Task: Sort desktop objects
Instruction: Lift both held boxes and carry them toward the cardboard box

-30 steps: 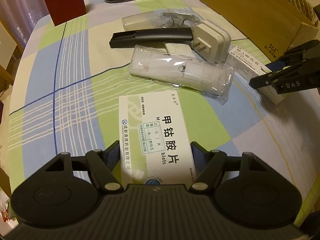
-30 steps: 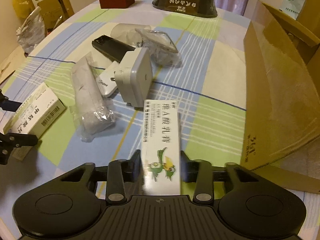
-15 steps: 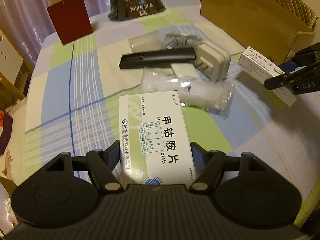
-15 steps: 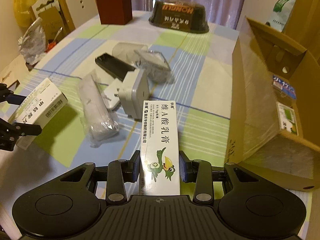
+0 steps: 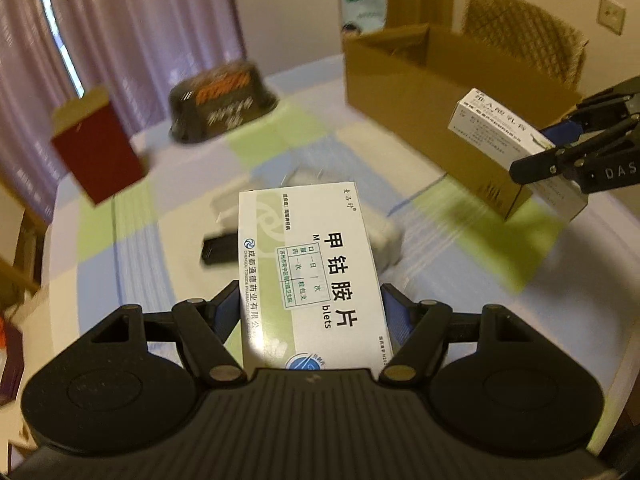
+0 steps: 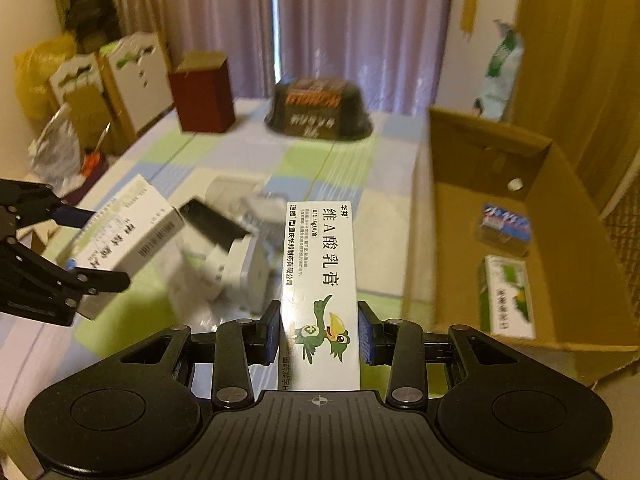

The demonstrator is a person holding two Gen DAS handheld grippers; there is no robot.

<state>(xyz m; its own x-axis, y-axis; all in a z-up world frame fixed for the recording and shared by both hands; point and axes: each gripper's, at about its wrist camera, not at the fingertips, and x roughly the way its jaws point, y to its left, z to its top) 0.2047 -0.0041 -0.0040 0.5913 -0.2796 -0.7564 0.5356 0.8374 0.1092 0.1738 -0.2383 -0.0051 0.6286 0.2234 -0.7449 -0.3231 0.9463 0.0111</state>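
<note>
My left gripper [image 5: 310, 312] is shut on a wide white-and-green medicine box [image 5: 308, 272], held well above the checked tablecloth. My right gripper [image 6: 318, 332] is shut on a narrow white box with a green bird [image 6: 320, 280], also lifted. In the left wrist view the right gripper [image 5: 560, 148] and its narrow box [image 5: 492, 120] hang in front of the open cardboard box [image 5: 420, 92]. In the right wrist view the left gripper [image 6: 80, 240] and its wide box [image 6: 128, 236] show at the left. The cardboard box [image 6: 560, 220] at the right holds a green-white carton [image 6: 506, 296] and a blue packet [image 6: 506, 224].
On the cloth below lie a black remote [image 6: 212, 220], a white plug adapter [image 6: 244, 268] and clear-wrapped items, all blurred. A dark red box [image 6: 202, 96] and a black tub [image 6: 320, 108] stand at the far end. Bags and cartons [image 6: 80, 80] line the left wall.
Both grippers have risen and tilted up with their boxes, so the room behind the table shows. The right gripper now looks into the cardboard box from nearer its open top.
</note>
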